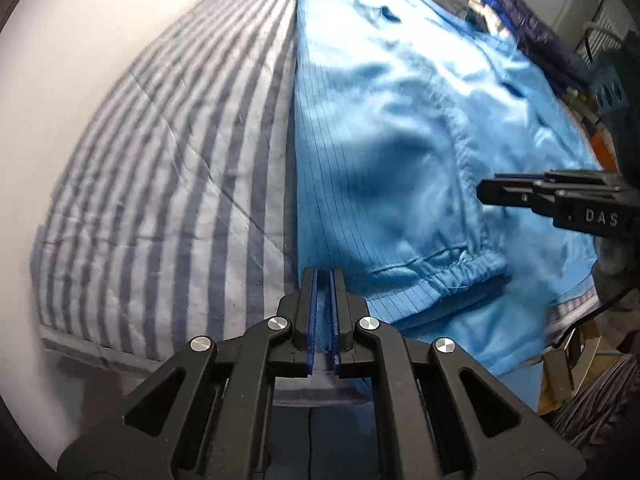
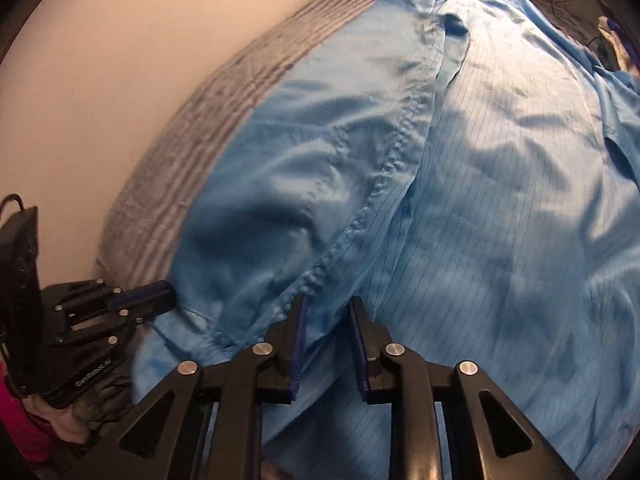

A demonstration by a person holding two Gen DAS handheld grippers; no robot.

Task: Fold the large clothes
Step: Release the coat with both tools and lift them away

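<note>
Both fisheye views curve strongly, with dark vignetted corners. Motion blur smears the striped bedsheet [image 1: 160, 168] and the blue garment [image 2: 500, 200]. The wall [image 2: 120, 60] at upper left glows washed-out; soft shadows pool in fabric folds.

the garment [image 1: 400, 128] is thin blue cloth with a slight sheen, finely pinstriped. under it the sheet [image 1: 168, 168] is matt striped cotton. gripper [image 1: 323, 280] is matt black plastic, shiny metal pins.
</note>
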